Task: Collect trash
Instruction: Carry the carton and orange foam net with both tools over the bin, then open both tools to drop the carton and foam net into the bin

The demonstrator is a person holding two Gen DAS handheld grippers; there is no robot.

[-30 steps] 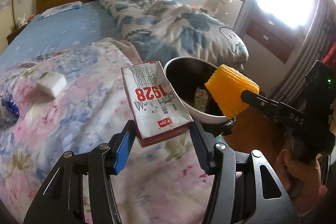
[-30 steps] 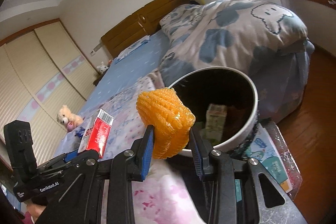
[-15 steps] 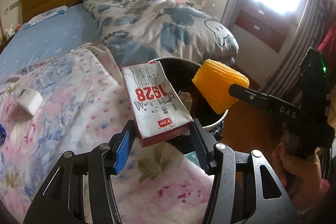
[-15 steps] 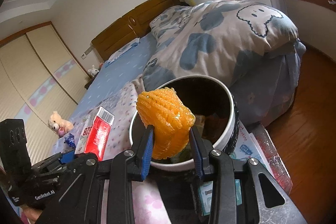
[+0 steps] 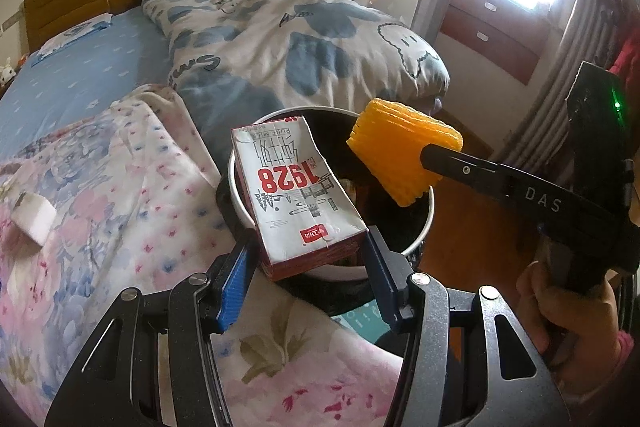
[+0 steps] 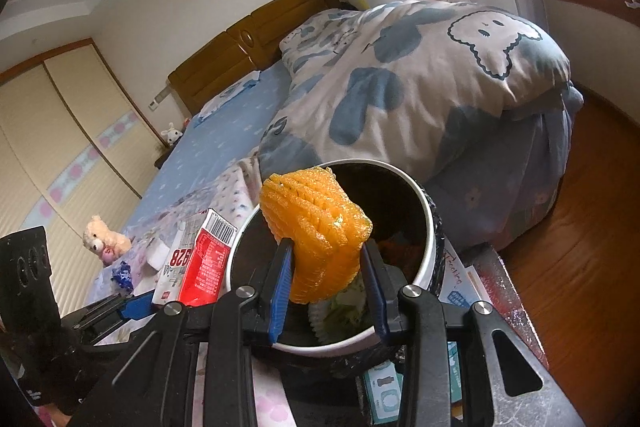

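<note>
Pinching a milk carton [image 5: 296, 195] over the near rim of the bin [image 5: 424, 227], the left claw [image 5: 308, 279] is risking a spill onto the bed [image 5: 120, 195]; the right claw [image 6: 326, 283] is squeezing orange foam netting [image 6: 316, 231] above the bin's mouth, crowding the carton.

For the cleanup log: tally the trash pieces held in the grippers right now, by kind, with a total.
Milk carton, in the left gripper: 1
Orange foam net, in the right gripper: 1
Total: 2

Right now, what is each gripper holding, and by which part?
Left gripper clamps the milk carton at its bottom end, across the sides. Right gripper clamps the orange foam net by its lower part.
</note>
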